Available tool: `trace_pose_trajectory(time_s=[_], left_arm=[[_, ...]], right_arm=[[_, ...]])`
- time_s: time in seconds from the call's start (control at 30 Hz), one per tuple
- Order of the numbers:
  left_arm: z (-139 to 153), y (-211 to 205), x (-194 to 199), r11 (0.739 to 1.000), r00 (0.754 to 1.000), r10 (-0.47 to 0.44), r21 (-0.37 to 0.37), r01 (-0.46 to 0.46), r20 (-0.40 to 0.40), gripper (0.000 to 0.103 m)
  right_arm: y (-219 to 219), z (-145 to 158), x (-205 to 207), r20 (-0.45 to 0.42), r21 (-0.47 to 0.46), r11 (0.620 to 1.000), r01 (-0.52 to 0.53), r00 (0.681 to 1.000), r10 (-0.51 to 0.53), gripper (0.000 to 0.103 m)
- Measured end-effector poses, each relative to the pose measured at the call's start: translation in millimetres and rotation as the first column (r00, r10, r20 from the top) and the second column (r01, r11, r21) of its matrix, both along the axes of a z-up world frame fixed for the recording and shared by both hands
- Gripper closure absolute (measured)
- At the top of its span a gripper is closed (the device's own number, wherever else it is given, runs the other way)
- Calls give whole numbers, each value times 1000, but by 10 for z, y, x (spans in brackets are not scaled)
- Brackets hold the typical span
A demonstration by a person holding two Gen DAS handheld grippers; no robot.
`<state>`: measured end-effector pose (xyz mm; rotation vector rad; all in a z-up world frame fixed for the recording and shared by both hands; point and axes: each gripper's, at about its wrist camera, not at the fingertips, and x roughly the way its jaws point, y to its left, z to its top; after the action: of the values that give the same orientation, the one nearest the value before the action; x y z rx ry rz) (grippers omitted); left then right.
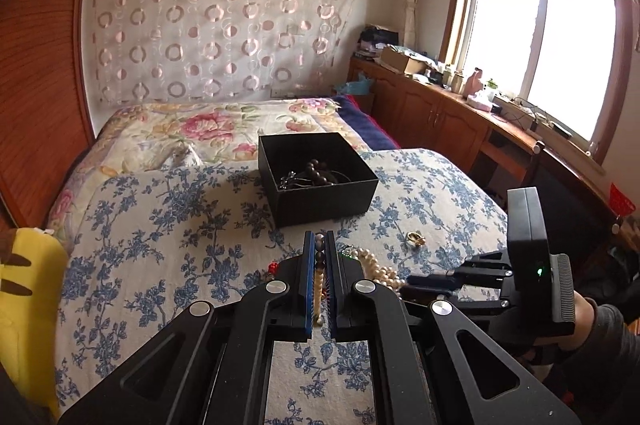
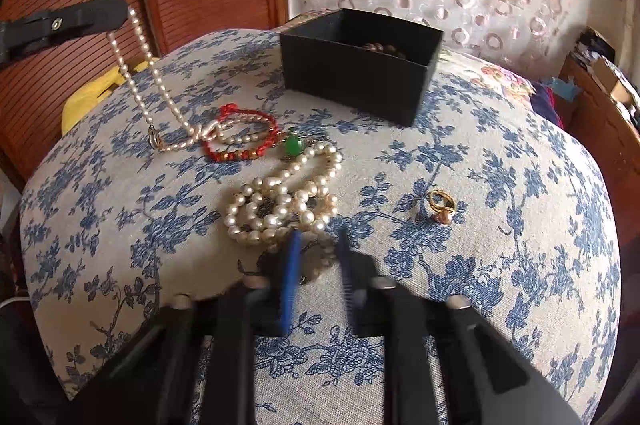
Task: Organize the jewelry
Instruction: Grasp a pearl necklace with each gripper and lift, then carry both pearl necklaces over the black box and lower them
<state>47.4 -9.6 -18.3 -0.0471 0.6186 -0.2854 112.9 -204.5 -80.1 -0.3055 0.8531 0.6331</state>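
Observation:
My left gripper (image 1: 319, 239) is shut on a thin pearl strand (image 1: 319, 285). In the right wrist view the left gripper (image 2: 124, 11) holds that strand (image 2: 138, 65) lifted, its lower end still on the bedspread by a red bracelet (image 2: 240, 154) and a green bead (image 2: 295, 145). My right gripper (image 2: 320, 257), blurred, sits at the near end of a heap of large pearls (image 2: 280, 201) with pearls between its pads. A gold ring (image 2: 440, 203) lies to the right. Farther back stands an open black box (image 2: 352, 85) with dark beads inside.
The jewelry lies on a blue-flowered bedspread (image 2: 500, 265). A yellow cushion (image 1: 28, 289) sits at the left edge, with a floral quilt (image 1: 192, 129) behind the box (image 1: 324, 201). Wooden cabinets (image 1: 440, 113) run under the window. A sleeved hand (image 1: 600, 325) holds the right gripper (image 1: 408, 281).

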Motion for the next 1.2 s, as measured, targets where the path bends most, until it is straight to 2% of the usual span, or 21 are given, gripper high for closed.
trace_pose_trajectory(time_s=[0.2,0.73,1.2], left_arm=[[49,-4,-7,1000,1000,-7,10,7,14,99],[583,-75,70,998,994,-31,54,25,105,99],[785,-126,280,997,991,-37,75,27,132,99]], right_arm=[[-32,109,3,12,16,1000,-6,1000,6,95],[-80,1161,-28,207,87,996,-29,978,11,95],[-117,1728,89,324,126,992,-27,946,-15,95]])
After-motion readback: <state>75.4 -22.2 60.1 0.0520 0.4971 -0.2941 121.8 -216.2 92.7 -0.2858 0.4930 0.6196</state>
